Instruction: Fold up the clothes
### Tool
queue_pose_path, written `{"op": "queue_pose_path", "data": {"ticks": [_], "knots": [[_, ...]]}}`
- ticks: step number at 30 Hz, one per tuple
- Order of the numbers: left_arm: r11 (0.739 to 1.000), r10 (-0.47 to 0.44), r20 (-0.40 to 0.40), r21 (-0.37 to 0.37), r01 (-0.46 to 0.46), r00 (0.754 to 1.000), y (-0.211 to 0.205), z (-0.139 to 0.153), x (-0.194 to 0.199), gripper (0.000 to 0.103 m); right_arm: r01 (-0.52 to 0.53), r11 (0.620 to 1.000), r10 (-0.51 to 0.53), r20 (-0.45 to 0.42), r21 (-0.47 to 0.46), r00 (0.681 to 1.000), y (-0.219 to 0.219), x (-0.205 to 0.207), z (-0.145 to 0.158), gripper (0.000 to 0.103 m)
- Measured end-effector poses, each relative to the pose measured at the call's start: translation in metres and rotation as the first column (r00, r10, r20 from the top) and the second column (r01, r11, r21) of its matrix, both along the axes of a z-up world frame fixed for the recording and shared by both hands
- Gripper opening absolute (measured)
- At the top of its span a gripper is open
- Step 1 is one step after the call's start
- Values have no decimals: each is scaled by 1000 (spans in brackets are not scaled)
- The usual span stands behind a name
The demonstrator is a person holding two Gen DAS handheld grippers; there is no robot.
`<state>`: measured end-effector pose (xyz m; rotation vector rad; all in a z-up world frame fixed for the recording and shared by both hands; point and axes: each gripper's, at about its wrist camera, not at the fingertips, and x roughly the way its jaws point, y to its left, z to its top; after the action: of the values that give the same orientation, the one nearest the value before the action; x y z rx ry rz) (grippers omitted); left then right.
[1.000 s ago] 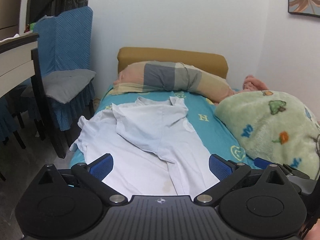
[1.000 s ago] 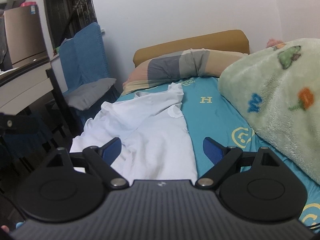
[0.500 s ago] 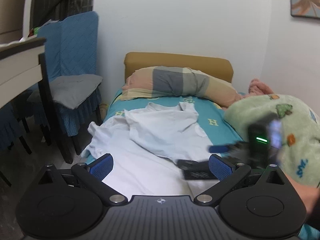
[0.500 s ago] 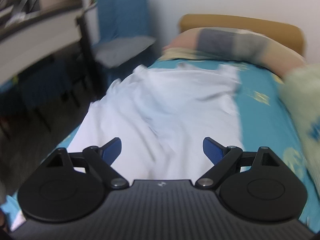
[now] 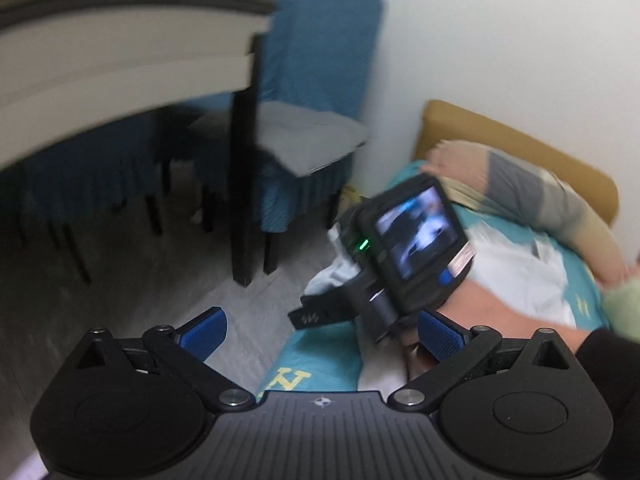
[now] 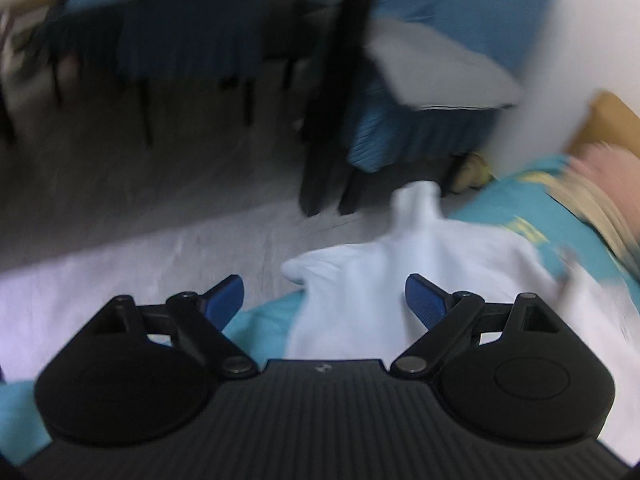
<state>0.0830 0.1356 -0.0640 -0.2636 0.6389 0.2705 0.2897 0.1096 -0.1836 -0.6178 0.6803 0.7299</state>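
A white shirt (image 6: 400,276) lies spread on the teal bed sheet (image 6: 516,200), one sleeve hanging over the bed's left edge. My right gripper (image 6: 324,298) is open and empty, low over the shirt near that sleeve. My left gripper (image 5: 320,334) is open and empty, above the left edge of the bed. In the left wrist view the right gripper's body with its lit screen (image 5: 416,236) covers most of the shirt (image 5: 520,276). Both views are blurred by motion.
A blue-covered chair with a grey cushion (image 5: 288,136) stands beside the bed, next to a table edge (image 5: 120,52). A striped pillow (image 5: 520,196) and tan headboard (image 5: 520,148) are at the head. A green blanket (image 5: 624,304) lies at right. Grey floor (image 5: 120,280) is left.
Both grippers have swung left toward the bed's left edge. The right gripper has moved across in front of the left one and down over the shirt's sleeve. Both stay open.
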Motion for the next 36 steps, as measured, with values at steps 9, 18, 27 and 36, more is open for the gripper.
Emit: {"op": "queue_pose_path", "data": {"ticks": [9,18,27,36], "knots": [[991,104,-25,-81,-106,994,30,-11,5,103,120,992,-112,161,-46,981,17,4,-14,8],[995,62,43,-80,-58,997,18,1,-15,103,282,885,-411,336,372,848,-87,-32,81,6],[997,-75,48,-8,75,996,-36,1,-21,103,637,514,-838,180,574,515,-272,-27,67,6],[985,-162,-36,47,164,986,-74,-22,8,103,778,398,-852,-118,486,509,-347,3,-6,38]]}}
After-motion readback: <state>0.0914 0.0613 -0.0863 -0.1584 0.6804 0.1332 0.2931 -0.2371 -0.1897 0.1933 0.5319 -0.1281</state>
